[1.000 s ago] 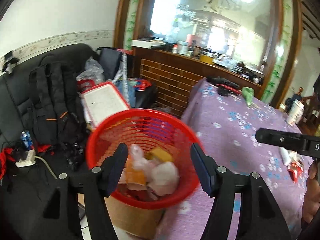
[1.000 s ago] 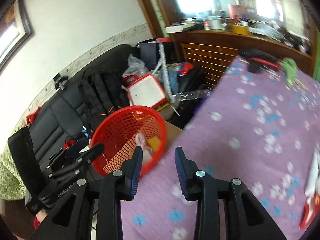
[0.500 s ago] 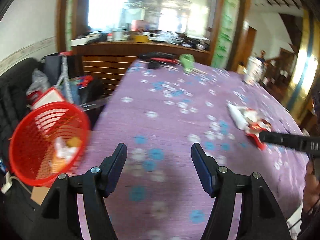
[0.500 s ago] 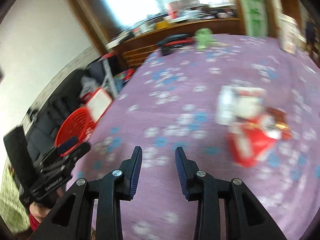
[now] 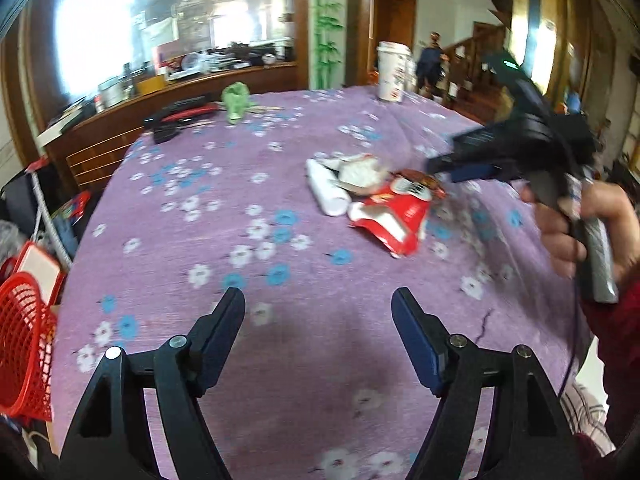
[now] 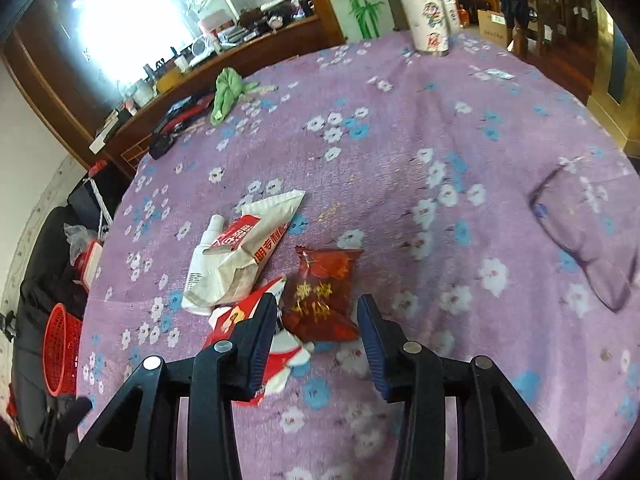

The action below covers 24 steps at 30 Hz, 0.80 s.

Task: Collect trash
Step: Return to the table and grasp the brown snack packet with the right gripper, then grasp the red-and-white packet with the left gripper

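1. Trash lies in a small heap near the middle of a round table covered with a purple flowered cloth (image 6: 400,140). A dark red snack packet (image 6: 324,292) lies nearest the person. A torn red-and-white wrapper (image 6: 244,312) touches it on one side. A crumpled white-and-red paper bag (image 6: 244,248) rests partly on a white tube (image 6: 202,256) just beyond.

2. The right gripper (image 6: 316,316) hangs just above the heap, tilted downward. Its jaws are opening, and the dark red packet shows in the gap between them. The pads are not pressing on it, so nothing is gripped yet. I judge the jaws are widening so as to straddle that packet, the loose piece that lies closest.

3. The left gripper (image 5: 318,316) hovers over bare cloth, well short of the heap. Its jaws are spread and opening further, with nothing between them. It seems to be kept back to leave room for the right one.

4. A red mesh wastebasket (image 6: 60,348) stands off the table's edge, beside a dark sofa. It is well apart from the heap, so each piece must be carried across to it.

5. A white printed paper cup (image 6: 424,12) and a green cloth (image 6: 226,94) sit at the table's far side. A clear pair of glasses (image 6: 580,236) lies apart from the heap. None of these looks like rubbish, to my eye.
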Each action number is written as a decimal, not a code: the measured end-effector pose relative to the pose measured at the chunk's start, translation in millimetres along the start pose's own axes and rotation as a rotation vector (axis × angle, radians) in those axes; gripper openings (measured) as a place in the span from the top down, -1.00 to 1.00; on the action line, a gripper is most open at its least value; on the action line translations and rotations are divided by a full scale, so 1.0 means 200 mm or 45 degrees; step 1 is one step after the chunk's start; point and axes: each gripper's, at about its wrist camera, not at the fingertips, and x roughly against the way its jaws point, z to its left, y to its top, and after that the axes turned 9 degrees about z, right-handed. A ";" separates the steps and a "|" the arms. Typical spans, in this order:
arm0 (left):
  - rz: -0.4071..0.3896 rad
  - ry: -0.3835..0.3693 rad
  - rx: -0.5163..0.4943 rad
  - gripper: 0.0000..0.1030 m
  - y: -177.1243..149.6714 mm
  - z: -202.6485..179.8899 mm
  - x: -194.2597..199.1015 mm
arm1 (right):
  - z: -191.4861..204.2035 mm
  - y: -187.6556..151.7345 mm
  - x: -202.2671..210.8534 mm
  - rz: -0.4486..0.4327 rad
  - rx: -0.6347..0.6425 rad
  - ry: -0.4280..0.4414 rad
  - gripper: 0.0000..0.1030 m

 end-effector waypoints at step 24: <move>0.061 -0.049 0.068 -0.50 0.00 0.06 -0.08 | 0.21 -0.19 -0.14 0.160 0.181 0.183 0.29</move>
